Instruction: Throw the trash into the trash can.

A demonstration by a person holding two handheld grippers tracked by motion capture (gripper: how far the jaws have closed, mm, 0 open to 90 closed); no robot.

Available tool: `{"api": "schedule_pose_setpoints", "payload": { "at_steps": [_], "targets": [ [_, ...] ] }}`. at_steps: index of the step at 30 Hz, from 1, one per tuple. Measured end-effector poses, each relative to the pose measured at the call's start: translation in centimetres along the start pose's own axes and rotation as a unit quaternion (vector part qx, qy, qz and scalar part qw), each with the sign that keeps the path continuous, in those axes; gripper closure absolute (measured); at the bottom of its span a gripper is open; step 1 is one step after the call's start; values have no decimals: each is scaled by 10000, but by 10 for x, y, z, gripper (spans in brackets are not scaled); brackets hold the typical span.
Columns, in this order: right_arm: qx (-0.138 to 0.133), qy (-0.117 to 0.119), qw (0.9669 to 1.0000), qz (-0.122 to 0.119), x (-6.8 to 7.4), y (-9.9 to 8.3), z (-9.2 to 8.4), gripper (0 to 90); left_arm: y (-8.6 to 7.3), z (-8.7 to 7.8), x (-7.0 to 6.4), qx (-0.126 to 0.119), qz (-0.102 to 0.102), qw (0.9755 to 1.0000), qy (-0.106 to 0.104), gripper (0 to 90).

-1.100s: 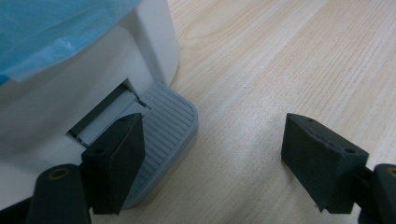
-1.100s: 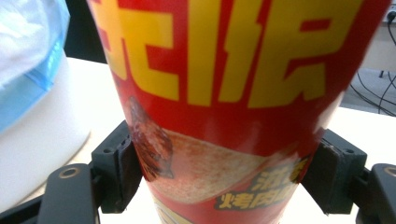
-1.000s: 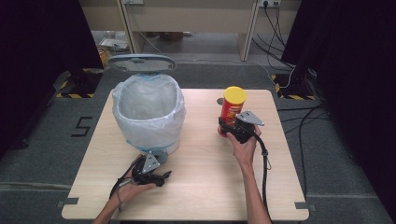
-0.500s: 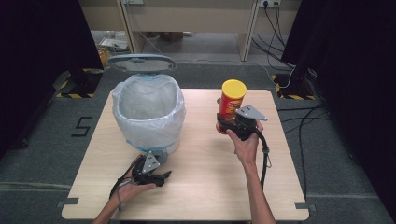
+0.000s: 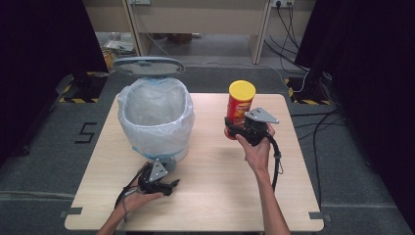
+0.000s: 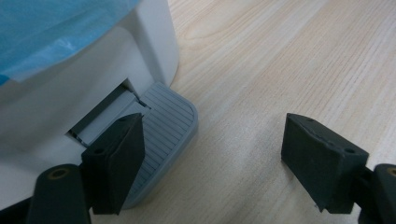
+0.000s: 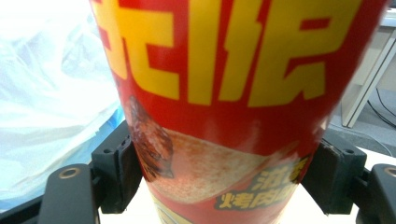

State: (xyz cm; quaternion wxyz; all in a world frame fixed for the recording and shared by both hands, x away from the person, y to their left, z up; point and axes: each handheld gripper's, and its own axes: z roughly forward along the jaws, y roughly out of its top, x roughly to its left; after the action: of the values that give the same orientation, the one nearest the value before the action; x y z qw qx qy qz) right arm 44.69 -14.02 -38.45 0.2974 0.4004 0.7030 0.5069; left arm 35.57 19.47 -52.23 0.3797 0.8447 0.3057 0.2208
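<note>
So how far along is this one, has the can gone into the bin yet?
Not yet. Done: the bin's lid stands open, and the right gripper is shut on the red can, held off the table. In hand: the left gripper, jaws open, has one jaw over the grey pedal. Left: carrying the can over the lined bin and releasing it.

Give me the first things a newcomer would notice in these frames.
The red chip can with a yellow lid, clamped in the right gripper right of centre on the table. Then the white pedal bin on the left, lid up, lined with a pale bag. The open left gripper has one of its fingers on the bin's grey pedal.
</note>
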Motion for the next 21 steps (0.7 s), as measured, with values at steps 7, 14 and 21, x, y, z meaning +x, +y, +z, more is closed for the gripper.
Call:
{"api": "schedule_pose_setpoints", "payload": {
  "at_steps": [7,14,21],
  "targets": [
    [-9,71,10000,3,5,14,-7,241,0,0,0,-15,-16,10000,-7,210],
    [-46,198,9997,-147,15,32,-15,242,0,0,0,-21,-8,10000,-23,210],
    [-125,304,9993,-150,22,49,-23,242,0,0,0,-36,-7,10000,-2,209]
  ]
}}
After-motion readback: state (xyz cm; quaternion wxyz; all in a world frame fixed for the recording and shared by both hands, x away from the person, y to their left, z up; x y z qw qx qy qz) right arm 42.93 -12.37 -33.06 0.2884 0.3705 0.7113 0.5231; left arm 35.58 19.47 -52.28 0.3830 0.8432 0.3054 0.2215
